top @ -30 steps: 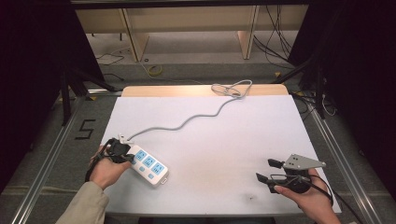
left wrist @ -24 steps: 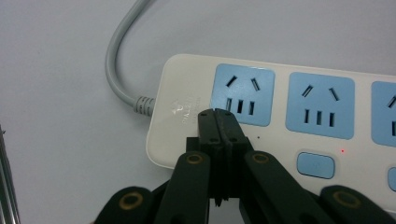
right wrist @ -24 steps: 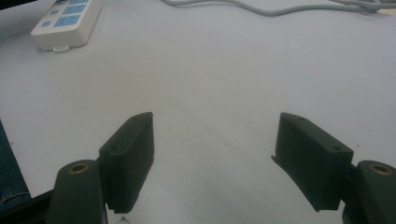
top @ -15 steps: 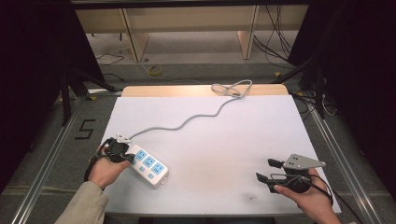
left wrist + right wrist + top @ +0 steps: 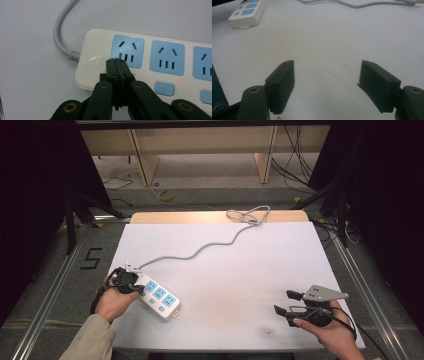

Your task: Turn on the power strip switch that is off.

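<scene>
A white power strip with blue sockets lies at the table's front left; its grey cable snakes to the far edge. In the left gripper view the strip lies just under the jaws, near its cable end. My left gripper is shut with nothing between its jaws, tips over the strip's end beside the first blue socket; from above it sits at that end. My right gripper rests open at the front right, far from the strip, above bare table.
The white table top has a wooden strip along its far edge, where the cable's plug end loops. Wooden shelving and loose floor cables lie beyond. Dark curtains flank both sides.
My left gripper has edged slightly toward the strip's cable end. The right gripper and the strip have stayed put.
</scene>
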A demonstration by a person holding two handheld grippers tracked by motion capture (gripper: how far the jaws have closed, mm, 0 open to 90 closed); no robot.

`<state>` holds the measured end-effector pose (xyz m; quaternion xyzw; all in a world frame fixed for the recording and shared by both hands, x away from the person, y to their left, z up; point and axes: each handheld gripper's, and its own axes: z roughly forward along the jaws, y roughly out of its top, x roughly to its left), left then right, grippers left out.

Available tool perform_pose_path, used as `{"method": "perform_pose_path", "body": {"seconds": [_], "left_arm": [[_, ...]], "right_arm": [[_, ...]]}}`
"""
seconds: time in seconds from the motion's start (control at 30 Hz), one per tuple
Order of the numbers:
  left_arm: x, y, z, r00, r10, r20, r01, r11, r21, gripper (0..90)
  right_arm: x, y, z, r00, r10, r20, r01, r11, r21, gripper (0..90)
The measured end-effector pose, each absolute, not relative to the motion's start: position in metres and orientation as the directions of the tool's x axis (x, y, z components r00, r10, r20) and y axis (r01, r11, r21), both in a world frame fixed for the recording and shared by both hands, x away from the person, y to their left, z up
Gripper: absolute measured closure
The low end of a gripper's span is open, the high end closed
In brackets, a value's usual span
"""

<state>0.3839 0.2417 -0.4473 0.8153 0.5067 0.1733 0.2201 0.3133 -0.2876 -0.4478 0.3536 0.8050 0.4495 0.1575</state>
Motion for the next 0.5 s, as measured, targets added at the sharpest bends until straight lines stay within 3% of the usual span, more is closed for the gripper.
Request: {"method": "perform_pose_path", "body": {"seconds": [0.5], "left_arm": [[0.3822,0.2349,-0.4454,0.443,0.894,0.06,0.744,-0.404,0.532,90.0]], "right_arm": [[0.3132,-0.287,-0.4473,-0.696,0.714,0.071,0.431,0.338,0.837,29.1]]}}
